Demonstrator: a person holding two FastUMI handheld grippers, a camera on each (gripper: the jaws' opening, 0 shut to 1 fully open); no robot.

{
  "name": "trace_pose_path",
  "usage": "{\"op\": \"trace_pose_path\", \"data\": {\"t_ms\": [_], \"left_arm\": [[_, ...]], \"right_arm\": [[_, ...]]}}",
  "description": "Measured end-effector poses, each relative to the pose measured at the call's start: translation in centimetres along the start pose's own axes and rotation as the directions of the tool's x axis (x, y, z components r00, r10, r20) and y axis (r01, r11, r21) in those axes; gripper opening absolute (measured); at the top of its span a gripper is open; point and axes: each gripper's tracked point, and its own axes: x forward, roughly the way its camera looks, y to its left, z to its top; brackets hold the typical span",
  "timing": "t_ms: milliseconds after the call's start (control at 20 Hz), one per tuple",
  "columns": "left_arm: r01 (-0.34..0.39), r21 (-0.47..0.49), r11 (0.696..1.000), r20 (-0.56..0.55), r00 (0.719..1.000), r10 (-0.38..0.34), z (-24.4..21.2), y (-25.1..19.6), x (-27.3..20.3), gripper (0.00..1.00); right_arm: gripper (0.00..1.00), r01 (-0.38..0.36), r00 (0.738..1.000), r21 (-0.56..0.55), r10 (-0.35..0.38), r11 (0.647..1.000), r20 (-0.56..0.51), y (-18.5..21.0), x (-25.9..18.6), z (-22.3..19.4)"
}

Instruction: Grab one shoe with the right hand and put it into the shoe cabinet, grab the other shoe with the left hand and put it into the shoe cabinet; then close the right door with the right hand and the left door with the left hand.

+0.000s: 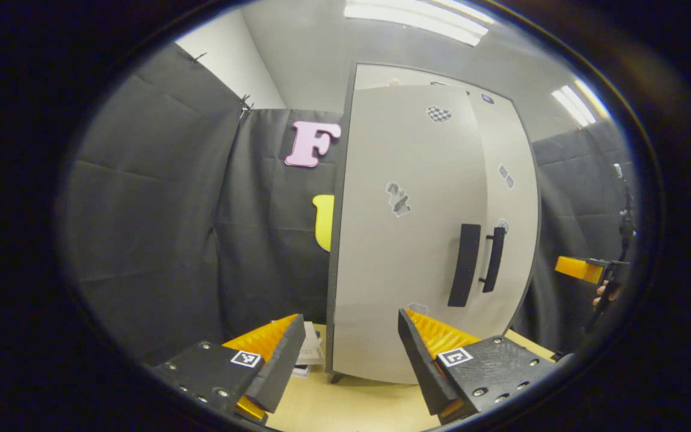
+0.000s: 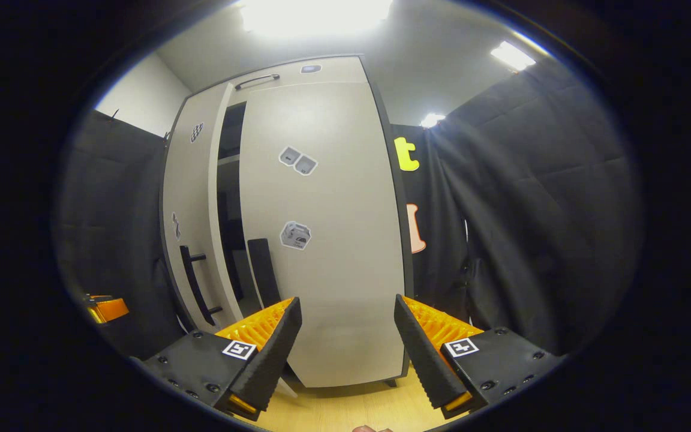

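Facing the tall pale-grey shoe cabinet (image 1: 405,240) on the wooden surface (image 1: 351,408), the left tool (image 1: 348,354) gapes wide, empty. The right tool (image 2: 345,342) also gapes empty before the right door (image 2: 321,240); the left door (image 2: 192,240) stands slightly ajar, showing a dark gap.

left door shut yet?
No, ajar: in the right gripper view a dark gap separates the left door from the right door.

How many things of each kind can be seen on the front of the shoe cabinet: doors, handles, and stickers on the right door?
Doors: 2, left door and right door
Handles: 2, left handle and right handle
Stickers on the right door: 2, upper sticker and lower sticker
Total: 6
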Motion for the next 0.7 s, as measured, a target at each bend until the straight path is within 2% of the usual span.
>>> {"op": "trace_pose_path", "data": {"t_ms": [100, 150, 200, 250, 300, 400, 450, 500, 550, 600, 650, 700], "left_arm": [[0.027, -0.077, 0.997, -0.039, 0.999, -0.03, -1.6, -0.3, 0.9, 0.96], [0.024, -0.125, 0.992, -0.07, 0.997, -0.033, -2.6, -0.3, 1.4, 0.84], [0.023, -0.172, 0.985, -0.095, 0.995, -0.039, -3.5, -0.3, 1.6, 0.95], [0.024, -0.212, 0.977, -0.107, 0.993, -0.047, -3.9, -0.4, 1.9, 0.96], [0.022, -0.242, 0.97, -0.109, 0.993, -0.05, -4.2, -0.2, 2.1, 0.9], [0.007, -0.25, 0.968, -0.092, 0.995, -0.031, -3.9, 0.9, 2.0, 0.9], [0.003, -0.237, 0.971, -0.079, 0.997, -0.023, -3.6, 1.3, 2.1, 0.85], [-0.001, -0.222, 0.975, -0.071, 0.997, -0.015, -3.5, 1.7, 2.6, 0.85], [-0.007, -0.209, 0.978, -0.06, 0.998, -0.006, -3.3, 2.1, 2.9, 0.9], [-0.007, -0.197, 0.98, -0.05, 0.999, -0.003, -3.1, 2.4, 3.1, 0.89], [-0.007, -0.189, 0.982, -0.045, 0.999, -0.001, -3.1, 2.5, 3.4, 0.95], [-0.008, -0.184, 0.983, -0.036, 0.999, 0.001, -3.0, 2.8, 3.4, 0.92]], "right_arm": [[0.98, 0.022, 1.0, -0.016, -0.022, 1.0, -0.006, -0.3, -0.3, -0.6], [0.98, 0.03, 0.999, -0.022, -0.03, 0.999, -0.012, -0.4, -0.3, -1.0], [0.98, 0.035, 0.999, -0.027, -0.036, 0.999, -0.017, -0.4, -0.5, -1.2], [0.98, 0.04, 0.999, -0.027, -0.041, 0.999, -0.021, -0.5, -0.5, -1.3], [0.98, 0.044, 0.999, -0.025, -0.045, 0.999, -0.02, -0.5, -0.6, -1.4], [0.98, 0.056, 0.998, -0.024, -0.057, 0.998, -0.014, -0.8, -0.7, -1.4], [0.98, 0.063, 0.998, -0.023, -0.063, 0.998, -0.012, -1.0, -0.7, -1.4], [0.98, 0.07, 0.997, -0.021, -0.07, 0.997, -0.013, -1.1, -0.7, -1.4], [0.98, 0.075, 0.997, -0.017, -0.075, 0.997, -0.016, -1.2, -0.7, -1.5], [0.98, 0.078, 0.997, -0.014, -0.079, 0.997, -0.018, -1.3, -0.8, -1.5], [0.98, 0.085, 0.996, -0.015, -0.085, 0.996, -0.017, -1.5, -0.8, -1.4], [0.98, 0.091, 0.996, -0.022, -0.092, 0.996, -0.014, -1.6, -0.8, -1.3]]}}
